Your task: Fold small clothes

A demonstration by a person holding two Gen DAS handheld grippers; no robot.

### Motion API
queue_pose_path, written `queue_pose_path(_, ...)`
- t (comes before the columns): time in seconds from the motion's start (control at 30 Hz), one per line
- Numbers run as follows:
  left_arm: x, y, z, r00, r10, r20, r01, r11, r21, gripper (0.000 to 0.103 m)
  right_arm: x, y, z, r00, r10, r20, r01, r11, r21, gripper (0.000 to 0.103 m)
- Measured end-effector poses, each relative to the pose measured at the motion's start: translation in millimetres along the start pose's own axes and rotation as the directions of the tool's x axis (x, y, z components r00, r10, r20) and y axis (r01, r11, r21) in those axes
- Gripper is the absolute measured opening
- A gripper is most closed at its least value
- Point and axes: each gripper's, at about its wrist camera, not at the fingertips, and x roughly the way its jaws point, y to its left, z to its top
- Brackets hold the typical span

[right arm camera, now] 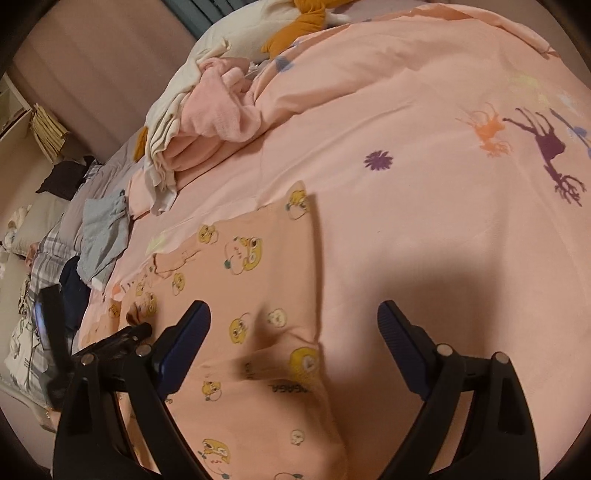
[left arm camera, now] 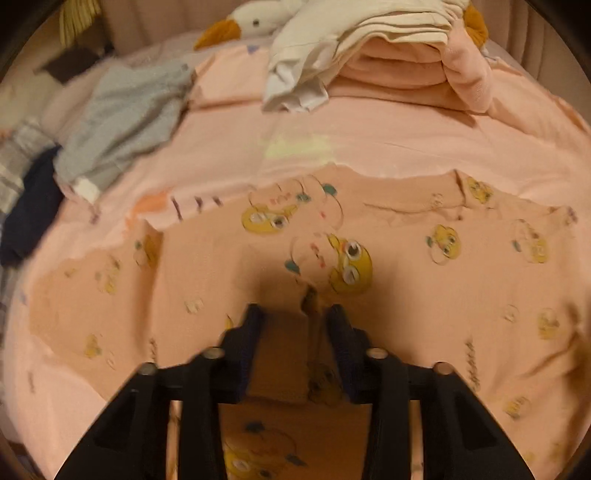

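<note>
A small peach garment (left arm camera: 424, 266) printed with yellow cartoon faces lies spread on the pink bed cover. My left gripper (left arm camera: 295, 314) is shut on a fold of this garment, with a bunched strip of the cloth between its fingers. The left wrist view is blurred. In the right wrist view the same garment (right arm camera: 258, 280) lies partly folded, with its right edge straight. My right gripper (right arm camera: 293, 314) is open and empty, low over the garment's right edge. The left gripper's black frame (right arm camera: 122, 338) shows at the garment's left side.
A pile of folded pink and cream clothes (left arm camera: 388, 55) sits at the back of the bed, next to a white plush goose (left arm camera: 251, 22). Grey, striped and navy clothes (left arm camera: 122, 118) lie at the left. The pink cover (right arm camera: 443, 184) carries printed purple and orange deer.
</note>
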Motion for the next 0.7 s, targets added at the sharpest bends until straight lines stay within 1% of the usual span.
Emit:
queue_pose_path(0.03, -2.1, 2.0, 1.0, 1.0, 0.002, 0.005, -0.002, 1.0, 0.0, 0.016, -2.0, -1.4, 0.7, 1.0, -0.007, 0.005, 0.007, 1.0, -0.01, 0.09)
queue_pose_path(0.1, -4.9, 17.5, 5.0, 0.999, -0.027, -0.024, 0.026, 0.998, -0.055, 0.013, -4.0, -3.2, 3.1, 1.0, -0.012, 0.008, 0.012, 0.999, -0.033, 0.082)
queue_pose_path(0.13, -5.9, 32.7, 6.1, 0.997, -0.061, -0.042, 0.056, 0.992, -0.109, 0.012, -4.9, -3.7, 3.8, 1.0, -0.003, 0.004, 0.004, 0.999, -0.048, 0.075)
queue_pose_path(0.17, -6.2, 42.8, 6.4, 0.996, -0.075, -0.045, 0.069, 0.988, -0.139, 0.012, -6.2, -4.0, 4.5, 1.0, 0.02, -0.009, -0.021, 0.997, -0.072, 0.072)
queue_pose_path(0.2, -6.3, 53.7, 6.1, 0.996, -0.075, -0.041, 0.068, 0.986, -0.153, 0.011, -7.2, -2.9, 4.6, 0.999, 0.036, -0.024, -0.038, 0.994, -0.098, 0.072)
queue_pose_path(0.23, -6.0, 65.9, 4.4, 0.998, -0.047, -0.035, 0.041, 0.987, -0.156, 0.011, -8.1, -1.3, 3.9, 0.999, 0.039, -0.035, -0.043, 0.991, -0.128, 0.072)
queue_pose_path(0.3, -2.0, 77.8, -2.0, 0.999, -0.001, -0.039, -0.006, 0.985, -0.17, 0.011, -10.0, 7.2, -2.1, 0.998, 0.003, -0.058, -0.017, 0.969, -0.248, 0.072)
queue_pose_path(0.33, 0.8, 85.7, -4.8, 0.999, -0.009, -0.044, 0.001, 0.983, -0.185, 0.011, -11.6, 13.5, -7.4, 0.998, -0.015, -0.055, -0.003, 0.946, -0.324, 0.072)
queue_pose_path(0.4, 4.3, 104.8, -8.9, 0.993, -0.106, -0.048, 0.091, 0.967, -0.239, 0.012, -11.9, 19.6, -13.8, 0.998, -0.024, -0.06, -0.002, 0.918, -0.398, 0.072)
queue_pose_path(0.43, 3.9, 112.7, -10.0, 0.989, -0.141, -0.046, 0.124, 0.956, -0.268, 0.012, -10.4, 21.4, -15.5, 0.998, -0.024, -0.065, -0.005, 0.912, -0.411, 0.071)
queue_pose_path(0.47, 1.6, 120.9, -11.9, 0.985, -0.165, -0.042, 0.145, 0.944, -0.296, 0.012, -6.2, 23.0, -17.4, 0.997, -0.029, -0.069, -0.003, 0.907, -0.421, 0.067)
queue_pose_path(0.5, -1.7, 126.3, -13.8, 0.986, -0.162, -0.039, 0.142, 0.939, -0.315, 0.012, -1.6, 24.2, -18.8, 0.996, -0.046, -0.074, 0.009, 0.902, -0.431, 0.064)
queue_pose_path(0.53, -6.1, 131.2, -15.1, 0.99, -0.138, -0.035, 0.12, 0.94, -0.32, 0.012, 7.6, 25.9, -21.9, 0.992, -0.09, -0.09, 0.04, 0.891, -0.453, 0.057)
queue_pose_path(0.57, -11.1, 137.5, -16.6, 0.994, -0.107, -0.032, 0.092, 0.945, -0.313, 0.012, 13.7, 26.8, -23.6, 0.987, -0.122, -0.105, 0.059, 0.882, -0.467, 0.053)
queue_pose_path(0.6, -16.2, 144.9, -18.6, 0.996, -0.088, -0.026, 0.076, 0.951, -0.301, 0.012, 23.6, 27.3, -26.0, 0.978, -0.164, -0.127, 0.085, 0.875, -0.476, 0.052)
queue_pose_path(0.63, -21.6, 155.8, -22.4, 0.998, -0.063, -0.024, 0.053, 0.955, -0.293, 0.012, 29.4, 26.4, -25.6, 0.974, -0.181, -0.14, 0.096, 0.878, -0.468, 0.052)
queue_pose_path(0.7, -22.4, 178.7, -31.1, 0.999, -0.019, -0.044, 0.005, 0.954, -0.3, 0.012, 30.8, 24.8, -22.4, 0.972, -0.19, -0.139, 0.11, 0.888, -0.446, 0.051)
